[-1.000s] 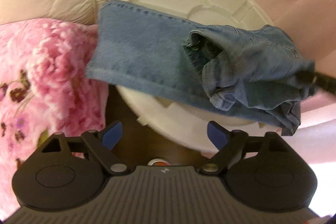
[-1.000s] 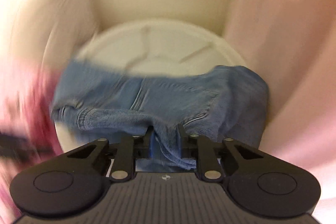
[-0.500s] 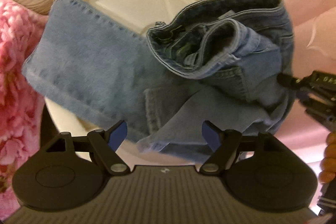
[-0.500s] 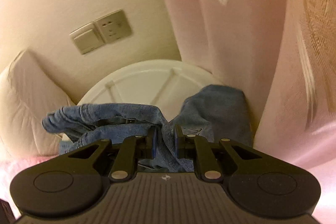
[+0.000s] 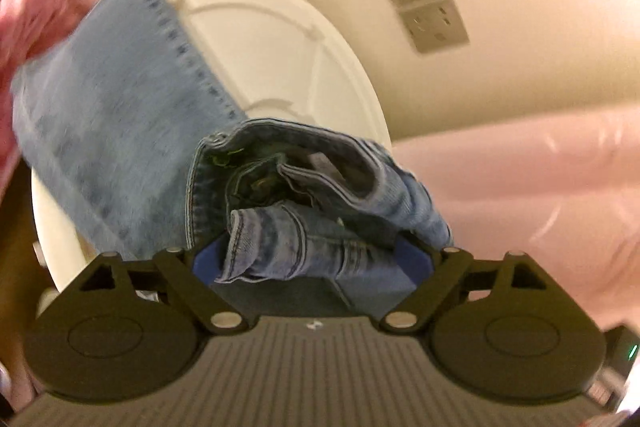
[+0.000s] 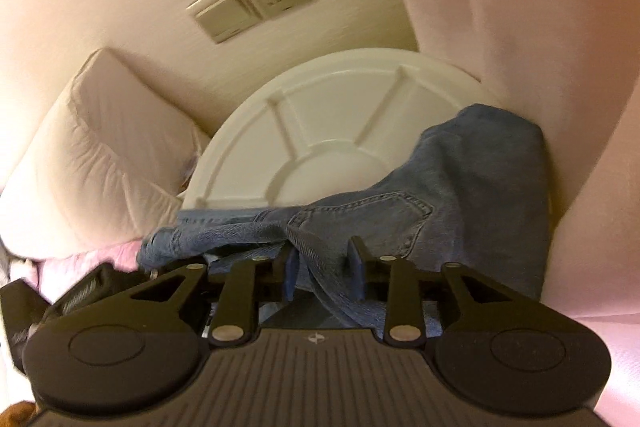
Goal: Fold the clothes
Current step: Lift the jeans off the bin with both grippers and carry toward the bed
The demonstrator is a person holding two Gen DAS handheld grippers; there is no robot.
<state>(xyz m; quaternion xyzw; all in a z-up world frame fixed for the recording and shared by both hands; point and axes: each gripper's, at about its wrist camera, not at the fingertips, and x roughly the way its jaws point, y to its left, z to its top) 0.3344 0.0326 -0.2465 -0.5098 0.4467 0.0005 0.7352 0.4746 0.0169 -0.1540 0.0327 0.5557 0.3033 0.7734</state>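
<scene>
Holding the jeans bunched over the white round table, my right gripper pinches a narrow fold while my left gripper, wide open at the waistband toward six o'clock, should close next, I judge.

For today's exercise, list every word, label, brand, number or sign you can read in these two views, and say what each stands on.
No text can be read in either view.
Jeans: the tag inside the waistband is too blurred to read.
Left gripper and right gripper: each body bears a small white emblem, no letters.
Wall socket: no print visible.
</scene>
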